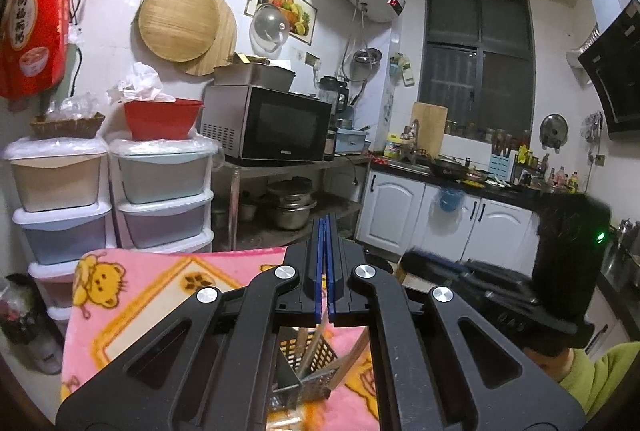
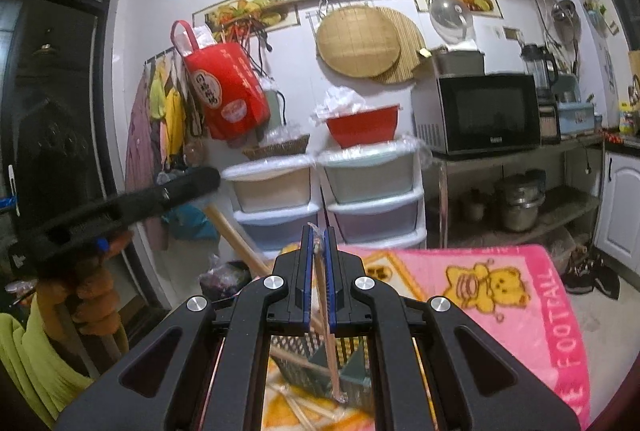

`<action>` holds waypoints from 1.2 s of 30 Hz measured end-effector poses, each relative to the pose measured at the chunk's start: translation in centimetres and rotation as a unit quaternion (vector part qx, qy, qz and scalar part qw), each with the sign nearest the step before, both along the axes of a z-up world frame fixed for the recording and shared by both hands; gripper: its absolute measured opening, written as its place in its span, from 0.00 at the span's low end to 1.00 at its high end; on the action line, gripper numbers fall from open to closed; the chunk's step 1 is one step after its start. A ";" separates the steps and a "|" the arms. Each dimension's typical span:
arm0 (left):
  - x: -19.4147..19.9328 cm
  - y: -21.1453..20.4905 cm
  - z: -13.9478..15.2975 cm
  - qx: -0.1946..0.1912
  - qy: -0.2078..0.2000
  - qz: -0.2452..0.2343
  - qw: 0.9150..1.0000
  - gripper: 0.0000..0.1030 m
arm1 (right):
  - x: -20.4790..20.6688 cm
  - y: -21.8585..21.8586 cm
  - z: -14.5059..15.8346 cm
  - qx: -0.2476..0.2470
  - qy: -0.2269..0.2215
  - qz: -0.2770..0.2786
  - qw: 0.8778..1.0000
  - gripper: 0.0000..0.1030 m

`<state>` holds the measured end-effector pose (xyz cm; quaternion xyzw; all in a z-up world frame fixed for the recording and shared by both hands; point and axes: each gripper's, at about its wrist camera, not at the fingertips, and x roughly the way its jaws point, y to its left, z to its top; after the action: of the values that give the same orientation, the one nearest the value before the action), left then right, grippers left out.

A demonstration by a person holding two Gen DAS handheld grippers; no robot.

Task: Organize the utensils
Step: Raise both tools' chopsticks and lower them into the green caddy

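- Chopstick [image 2: 326, 315], a thin pale stick in a clear plastic sleeve, is pinched between the blue pads of the right gripper [image 2: 319, 231]; its top end sits at the fingertips and its length hangs below and behind them, the lower tip reaching down into the dark slotted plastic utensil basket [image 2: 304, 355].
- Right gripper: fingers closed on the chopstick, with a narrow gap between the pads filled by the stick and its wrapper.
- Left gripper [image 1: 325, 221]: blue pads pressed flat together, nothing between them; it carries no utensil.
- Utensil basket lies directly beneath both pairs of fingers on the pink cartoon-bear blanket [image 2: 500, 283]; in the left wrist view wooden-handled utensils [image 1: 316, 347] lean inside the basket [image 1: 308, 363].
- Loose pale chopsticks [image 2: 304, 411] lie on the blanket below the right fingers, outside the basket.
- Judged step: lifting or steering the wrapped chopstick relative to the basket.
- To do it well, the grip should stay firm, since the slick sleeve may slip between the pads.
- The stick should be kept near upright so its lower tip clears the basket's lattice wall rather than snagging a slot.
- The free left gripper could steady the basket's rim if the light basket tips.
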<state>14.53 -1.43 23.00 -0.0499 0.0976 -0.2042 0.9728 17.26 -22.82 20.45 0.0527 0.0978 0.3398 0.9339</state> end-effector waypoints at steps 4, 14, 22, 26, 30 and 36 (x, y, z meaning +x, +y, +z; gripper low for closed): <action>0.5 0.5 0.2 -0.001 -0.003 0.009 1.000 0.00 | 0.2 0.3 1.3 0.005 -0.023 -0.005 1.000 0.06; 1.3 2.6 0.3 -0.008 -0.004 0.041 0.999 0.00 | 1.9 1.2 2.2 0.016 -0.032 -0.004 0.999 0.05; 2.0 3.9 -0.7 -0.012 0.012 0.053 0.998 0.00 | 3.9 2.9 1.2 0.018 -0.016 0.007 1.000 0.05; 2.3 4.3 -1.5 -0.012 0.022 0.055 0.998 0.00 | 4.7 4.1 0.3 0.013 -0.009 0.008 1.000 0.05; 2.9 4.7 -2.3 -0.012 0.032 0.056 0.998 0.00 | 5.3 5.1 -0.6 0.006 -0.006 0.007 1.000 0.06; 3.7 5.0 -3.8 -0.014 0.051 0.055 0.997 0.00 | 6.2 6.5 -2.0 -0.004 -0.006 0.000 1.000 0.06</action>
<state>18.23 3.55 19.21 -0.0791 0.1408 -0.1494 0.9755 23.42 -16.29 18.49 0.0468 0.0940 0.3394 0.9348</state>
